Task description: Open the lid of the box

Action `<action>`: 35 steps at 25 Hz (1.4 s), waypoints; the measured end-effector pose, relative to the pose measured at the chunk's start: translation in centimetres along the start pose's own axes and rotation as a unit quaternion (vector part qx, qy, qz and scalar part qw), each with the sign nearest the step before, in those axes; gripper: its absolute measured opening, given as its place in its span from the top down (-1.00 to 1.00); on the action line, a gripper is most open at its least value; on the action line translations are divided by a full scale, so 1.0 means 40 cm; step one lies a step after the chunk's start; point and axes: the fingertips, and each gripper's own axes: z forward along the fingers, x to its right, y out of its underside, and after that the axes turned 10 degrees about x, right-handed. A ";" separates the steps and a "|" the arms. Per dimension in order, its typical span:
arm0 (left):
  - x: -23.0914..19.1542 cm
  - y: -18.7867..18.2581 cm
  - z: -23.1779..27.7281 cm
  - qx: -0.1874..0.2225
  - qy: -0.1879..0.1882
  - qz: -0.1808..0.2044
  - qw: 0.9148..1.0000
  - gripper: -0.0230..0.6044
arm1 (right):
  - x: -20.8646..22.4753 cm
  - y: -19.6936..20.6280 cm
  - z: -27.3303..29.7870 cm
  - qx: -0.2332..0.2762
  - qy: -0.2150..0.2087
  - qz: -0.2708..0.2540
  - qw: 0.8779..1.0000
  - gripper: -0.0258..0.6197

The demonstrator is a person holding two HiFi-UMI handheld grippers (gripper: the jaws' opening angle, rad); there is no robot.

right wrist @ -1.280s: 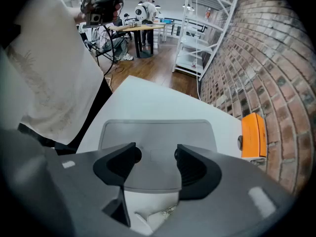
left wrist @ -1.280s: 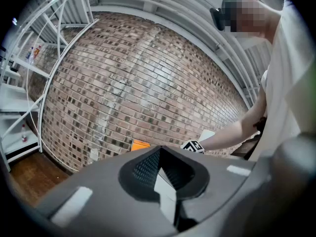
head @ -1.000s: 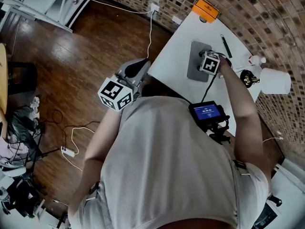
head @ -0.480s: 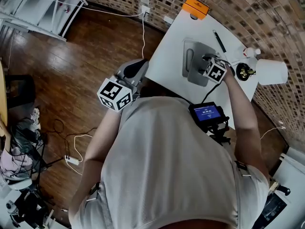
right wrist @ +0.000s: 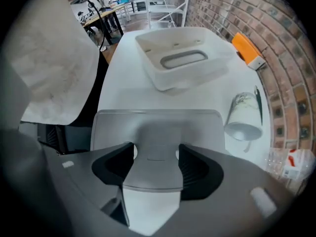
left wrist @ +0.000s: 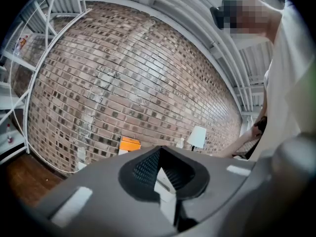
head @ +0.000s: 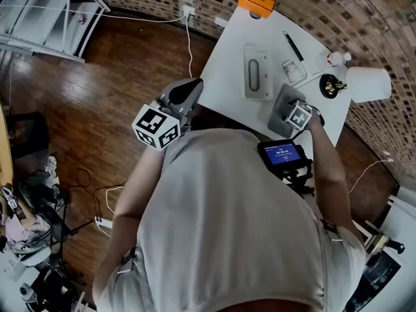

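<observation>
The white box (head: pixel 257 73) stands open on the white table (head: pixel 227 57), and a grey oval shows inside it (right wrist: pixel 180 58). Its grey lid (head: pixel 281 106) is off the box, to its right near the table's edge. My right gripper (head: pixel 299 116) is shut on it, the jaws (right wrist: pixel 154 154) clamping the raised grip in the middle of the lid (right wrist: pixel 155 125). Whether the lid rests on the table is unclear. My left gripper (head: pixel 170 109) hangs off the table's left edge with nothing in it; its jaws (left wrist: pixel 165 174) look closed together.
A clear cup (right wrist: pixel 244 115) lies on its side right of the lid, beside a pen (right wrist: pixel 257 102). An orange block (head: pixel 255 2) sits at the far edge. A white lamp shade (head: pixel 367 83) and a small bottle (head: pixel 335 58) stand at the right. Brick wall behind, wooden floor left.
My right gripper has lifted the grey lid off the box and carried it right and toward me. The box now stands open. The left gripper has stayed put.
</observation>
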 end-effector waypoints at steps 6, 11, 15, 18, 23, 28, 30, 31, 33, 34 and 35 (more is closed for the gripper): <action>-0.002 0.004 -0.004 -0.001 -0.005 0.000 1.000 0.93 | -0.019 0.036 0.059 -0.005 -0.006 -0.023 1.000 0.05; -0.001 0.010 -0.006 -0.001 -0.004 -0.004 1.000 0.93 | 0.002 -0.008 -0.008 0.035 0.012 -0.013 0.999 0.08; -0.001 0.013 0.004 -0.002 0.002 -0.005 1.000 0.93 | 0.078 -0.205 -0.175 0.184 0.099 0.010 0.978 0.91; 0.002 0.013 0.017 -0.001 0.007 -0.002 1.000 0.93 | 0.083 -0.399 -0.327 0.339 0.103 0.012 0.935 0.92; 0.014 0.009 0.025 -0.003 0.015 0.006 1.000 0.93 | -0.010 -0.620 -0.552 0.516 0.048 -0.023 0.855 0.92; 0.021 0.009 0.020 -0.006 0.018 0.011 1.000 0.93 | -0.078 -0.699 -0.646 0.565 0.014 -0.058 0.823 0.92; 0.023 0.010 0.020 -0.007 0.019 0.012 1.000 0.93 | -0.093 -0.711 -0.658 0.568 0.011 -0.069 0.820 0.92; 0.024 0.010 0.021 -0.007 0.020 0.012 1.000 0.93 | -0.097 -0.715 -0.660 0.568 0.010 -0.072 0.820 0.92; 0.023 0.012 0.023 -0.008 0.022 0.013 1.000 0.93 | -0.102 -0.720 -0.660 0.568 0.009 -0.075 0.819 0.92; 0.024 0.013 0.024 -0.008 0.023 0.014 1.000 0.93 | -0.104 -0.722 -0.659 0.568 0.009 -0.077 0.819 0.92; 0.024 0.015 0.025 -0.008 0.023 0.014 1.000 0.93 | -0.106 -0.722 -0.658 0.569 0.008 -0.078 0.819 0.92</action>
